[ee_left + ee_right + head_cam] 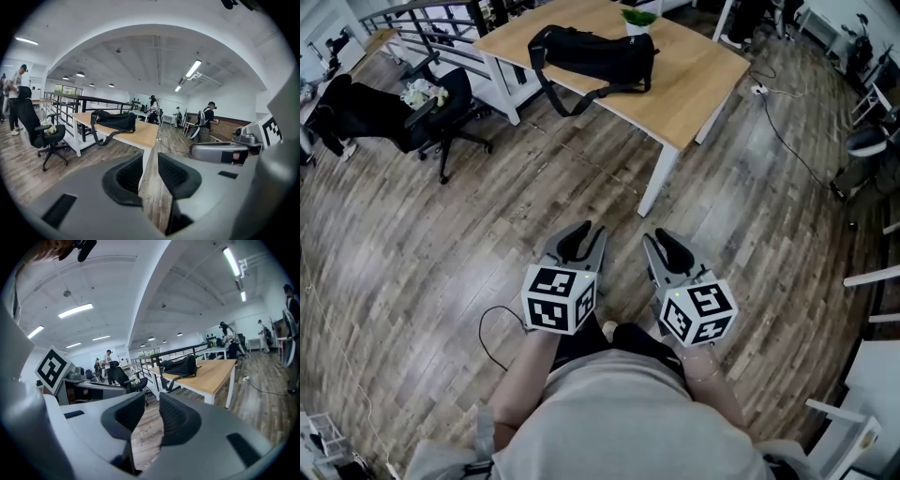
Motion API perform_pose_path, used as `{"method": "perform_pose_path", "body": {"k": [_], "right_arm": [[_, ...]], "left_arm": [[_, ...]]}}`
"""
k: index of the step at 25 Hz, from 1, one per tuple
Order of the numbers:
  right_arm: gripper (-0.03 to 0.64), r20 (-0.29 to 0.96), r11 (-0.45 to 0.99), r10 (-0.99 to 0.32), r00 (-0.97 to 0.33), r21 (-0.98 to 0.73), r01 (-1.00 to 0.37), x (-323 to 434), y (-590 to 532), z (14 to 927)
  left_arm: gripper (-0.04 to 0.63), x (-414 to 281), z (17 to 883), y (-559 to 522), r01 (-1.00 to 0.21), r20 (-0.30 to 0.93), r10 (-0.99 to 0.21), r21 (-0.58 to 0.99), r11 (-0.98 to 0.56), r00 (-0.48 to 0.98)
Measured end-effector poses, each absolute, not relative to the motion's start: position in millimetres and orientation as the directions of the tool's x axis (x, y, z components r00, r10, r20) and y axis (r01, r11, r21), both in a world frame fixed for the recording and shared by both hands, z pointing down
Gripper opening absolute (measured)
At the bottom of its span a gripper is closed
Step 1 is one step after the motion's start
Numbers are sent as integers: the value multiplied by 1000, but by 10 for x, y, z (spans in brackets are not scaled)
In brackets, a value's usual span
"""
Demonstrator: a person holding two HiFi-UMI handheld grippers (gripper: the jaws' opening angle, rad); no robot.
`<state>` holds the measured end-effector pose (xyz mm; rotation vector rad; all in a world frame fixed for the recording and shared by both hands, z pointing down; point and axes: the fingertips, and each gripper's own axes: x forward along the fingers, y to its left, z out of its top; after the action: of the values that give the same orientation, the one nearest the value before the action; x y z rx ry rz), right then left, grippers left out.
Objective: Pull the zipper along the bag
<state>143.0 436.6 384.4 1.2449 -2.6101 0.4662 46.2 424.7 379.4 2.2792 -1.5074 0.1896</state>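
Jaws spread and empty, our left gripper (581,234) and right gripper (661,242) hang well short of the pale wooden table (703,84) bearing the black fabric duffel bag (591,54); a hurried reach could shove it off.

Ahead of me a light wooden table with white legs (703,89) stands on the grey-brown plank floor (441,244). A long black fabric bag (595,54) lies on its top, its strap (605,93) trailing toward the near edge. A green plant in a white pot (637,19) sits just behind the bag. A black wheeled office chair (441,108) stands on the floor left of the table.
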Motion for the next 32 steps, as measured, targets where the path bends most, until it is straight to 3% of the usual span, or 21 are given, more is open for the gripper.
{"method": "perform_pose_path", "body": {"k": [17, 32], "right_arm": [[110, 336, 513, -772, -539, -170, -841, 753, 2650, 3758], [110, 336, 447, -809, -482, -180, -876, 558, 1995, 3834]], "left_arm": [[92, -180, 3680, 2435, -858, 341, -789, 247, -449, 511], [92, -392, 3874, 1833, -828, 364, -744, 268, -492, 560]]}}
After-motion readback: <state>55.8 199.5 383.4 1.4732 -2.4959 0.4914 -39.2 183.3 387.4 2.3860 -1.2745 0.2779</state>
